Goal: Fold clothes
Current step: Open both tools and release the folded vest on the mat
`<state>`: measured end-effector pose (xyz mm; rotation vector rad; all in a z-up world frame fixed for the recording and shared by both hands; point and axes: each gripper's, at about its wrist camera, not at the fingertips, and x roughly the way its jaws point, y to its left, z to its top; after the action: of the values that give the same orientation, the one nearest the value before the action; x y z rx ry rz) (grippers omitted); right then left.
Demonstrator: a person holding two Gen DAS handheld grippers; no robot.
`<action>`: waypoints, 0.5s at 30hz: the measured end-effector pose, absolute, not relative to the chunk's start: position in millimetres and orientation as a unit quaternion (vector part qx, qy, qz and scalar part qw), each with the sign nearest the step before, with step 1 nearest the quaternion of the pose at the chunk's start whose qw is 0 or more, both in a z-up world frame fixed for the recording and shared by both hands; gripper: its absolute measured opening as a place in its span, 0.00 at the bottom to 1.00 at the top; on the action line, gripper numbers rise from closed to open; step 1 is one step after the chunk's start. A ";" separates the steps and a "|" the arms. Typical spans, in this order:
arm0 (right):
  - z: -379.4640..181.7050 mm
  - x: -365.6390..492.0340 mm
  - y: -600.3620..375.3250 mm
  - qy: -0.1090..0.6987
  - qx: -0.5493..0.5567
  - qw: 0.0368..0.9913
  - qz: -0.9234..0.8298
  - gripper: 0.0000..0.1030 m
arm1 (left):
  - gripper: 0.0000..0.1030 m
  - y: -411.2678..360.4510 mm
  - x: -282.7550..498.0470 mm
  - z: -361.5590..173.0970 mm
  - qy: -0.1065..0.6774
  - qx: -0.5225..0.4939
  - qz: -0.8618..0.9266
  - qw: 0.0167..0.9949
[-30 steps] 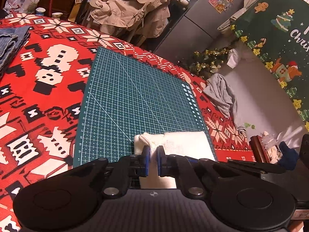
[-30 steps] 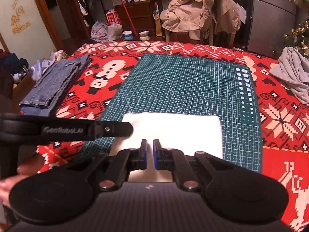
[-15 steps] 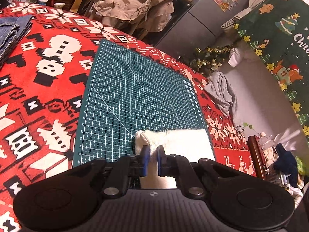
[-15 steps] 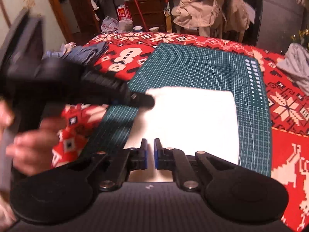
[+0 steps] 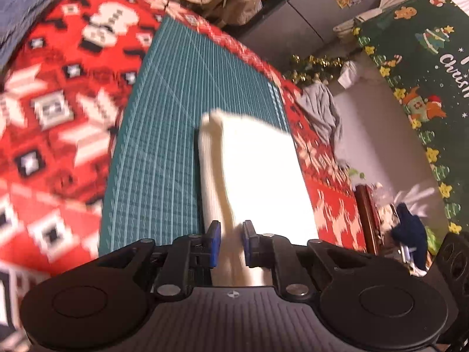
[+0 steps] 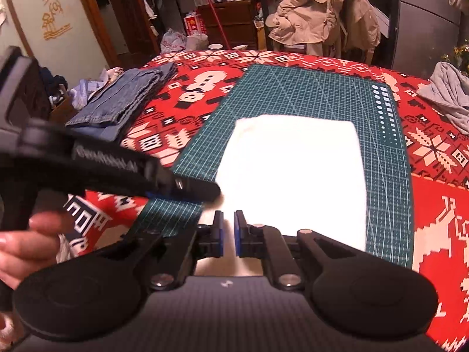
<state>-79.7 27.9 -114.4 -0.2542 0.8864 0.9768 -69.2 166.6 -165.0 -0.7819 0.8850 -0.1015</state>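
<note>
My worktable carries one green cutting mat (image 6: 307,99), the landmark for every count here. On the mat lies one folded white garment (image 6: 293,170). Left of the mat sits one stack of folded blue denim (image 6: 129,99); right of the mat lies one crumpled grey garment (image 6: 451,94). Under the mat spreads one red patterned tablecloth (image 6: 433,158). Beyond the mat's far edge hangs one beige coat (image 6: 319,14) over a chair. I hold two grippers at the mat's near edge: one left gripper (image 5: 230,248), one right gripper (image 6: 228,233).
</note>
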 end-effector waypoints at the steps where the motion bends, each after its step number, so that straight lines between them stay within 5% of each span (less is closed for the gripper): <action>1: -114.2 -83.0 25.5 0.410 -0.118 0.781 0.456 0.09 | 0.12 163.5 -73.5 -166.0 0.420 -0.369 -0.051 0.828; 15: -105.6 -117.1 -19.7 0.403 -0.095 0.788 0.455 0.09 | 0.12 141.5 -114.3 -149.8 0.421 -0.311 -0.040 0.851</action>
<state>-117.1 -19.7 -105.6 -0.2048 0.8679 0.9800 -114.3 141.5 -149.8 -0.6539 0.8871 -0.0842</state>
